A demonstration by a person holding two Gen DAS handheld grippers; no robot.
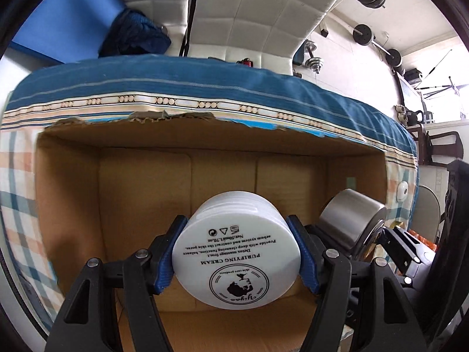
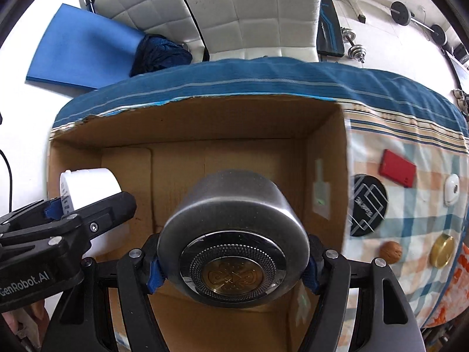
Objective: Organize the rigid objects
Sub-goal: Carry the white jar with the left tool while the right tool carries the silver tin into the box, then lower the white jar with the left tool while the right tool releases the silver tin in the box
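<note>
Sitting squarely between the blue pads of the left gripper (image 1: 236,256), the round white plastic cream jar (image 1: 236,252) is clamped on both sides, its flat printed face reading "PURIFYING CREAM" turned back toward the camera and its body pointing away, down into the open brown cardboard box (image 1: 73,182). The jar hangs above the box floor, touching no wall. Just beside it, on the left gripper's right, the cylindrical brushed-metal tin (image 2: 234,243) is grasped the same way by the right gripper (image 2: 233,270): blue pads press on its two sides, and its end with the ornate gold centre and dotted ring faces the right wrist camera. The tin is likewise held over the inside of the box, nearer the right wall, where a pale label is stuck. From the right wrist view the left gripper's black arm, marked "GenRobot.AI", comes in at the lower left with the white jar in its pads.

The box rests on a bed covered with a checked and blue-striped cloth (image 2: 410,223). Outside the box, to the right gripper's right, lie a round black disc with white lines (image 2: 368,205), a red rectangular case (image 2: 398,168), a small white round device (image 2: 451,189), a brown walnut (image 2: 390,251) and a round gold lid (image 2: 442,250), all apart from one another.
</note>
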